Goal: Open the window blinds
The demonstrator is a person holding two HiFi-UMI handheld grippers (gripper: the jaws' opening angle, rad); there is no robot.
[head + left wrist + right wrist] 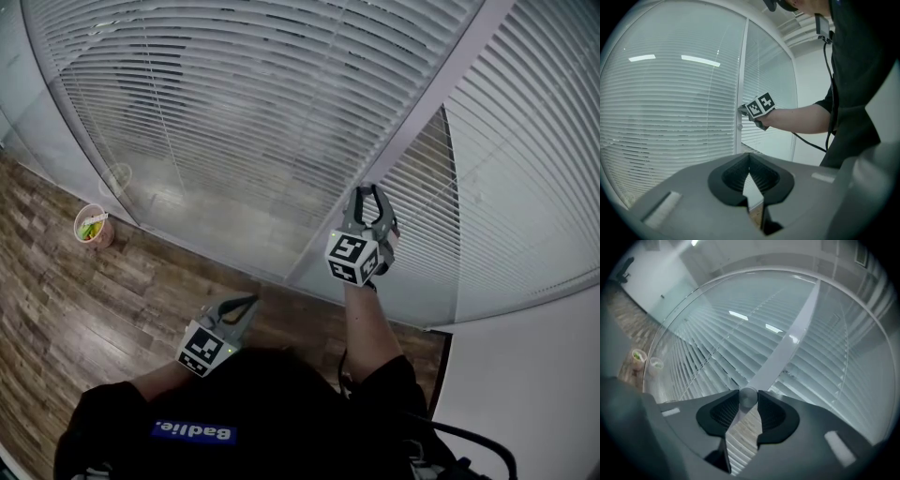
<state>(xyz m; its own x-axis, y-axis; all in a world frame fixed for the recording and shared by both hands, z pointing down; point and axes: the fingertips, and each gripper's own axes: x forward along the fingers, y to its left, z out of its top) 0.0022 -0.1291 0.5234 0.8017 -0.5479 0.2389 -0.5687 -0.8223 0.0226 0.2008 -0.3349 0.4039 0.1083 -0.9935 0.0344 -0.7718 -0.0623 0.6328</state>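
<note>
The right gripper [370, 195] clamped a round knob [748, 397] on the frame post [412, 122] between the slatted blinds [234, 84]. The left gripper [246, 305] hung lower, jaws closed and empty.

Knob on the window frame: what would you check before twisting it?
1. The right gripper closed on the knob: ok.
2. Grip depth: cannot tell; the knob sits at the very jaw tips.
3. The left gripper shut, empty, away from the blinds: ok.
4. The blinds open: not ok, they look closed.
5. The cup well off to the side: ok.
</note>
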